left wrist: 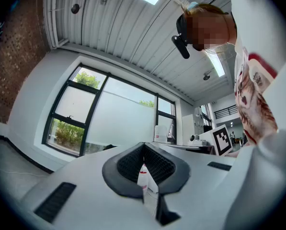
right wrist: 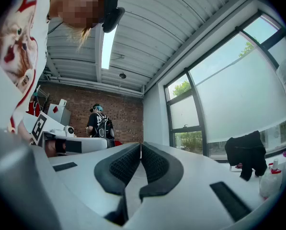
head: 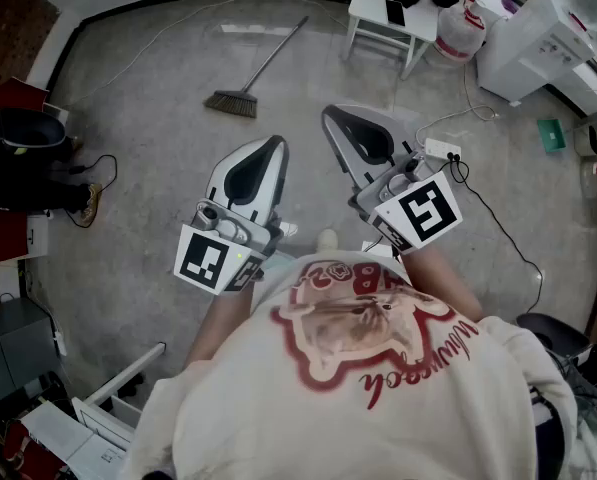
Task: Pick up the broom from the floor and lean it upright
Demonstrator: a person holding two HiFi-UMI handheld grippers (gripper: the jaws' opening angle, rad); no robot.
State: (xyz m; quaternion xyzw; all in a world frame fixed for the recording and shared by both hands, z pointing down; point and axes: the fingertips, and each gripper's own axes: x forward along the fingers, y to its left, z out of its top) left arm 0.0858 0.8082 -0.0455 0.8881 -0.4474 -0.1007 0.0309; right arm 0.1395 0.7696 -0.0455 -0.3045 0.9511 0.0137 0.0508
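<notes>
The broom (head: 253, 74) lies flat on the grey floor at the far middle of the head view, its brush head (head: 231, 102) nearer me and its thin handle slanting away to the upper right. Both grippers are held close to the person's chest, well short of the broom and pointing roughly level. My left gripper (head: 276, 144) has its jaws together with nothing between them, and its own view (left wrist: 143, 145) shows windows and ceiling. My right gripper (head: 331, 114) is likewise shut and empty (right wrist: 141, 145). Neither gripper view shows the broom.
A white table (head: 388, 23) with a black item on it stands far right, a white jug (head: 458, 28) beside it. A power strip (head: 438, 150) and cables (head: 498, 228) lie right of the right gripper. A black bag (head: 18, 158) sits left. A person with a backpack (right wrist: 98, 126) stands by the brick wall.
</notes>
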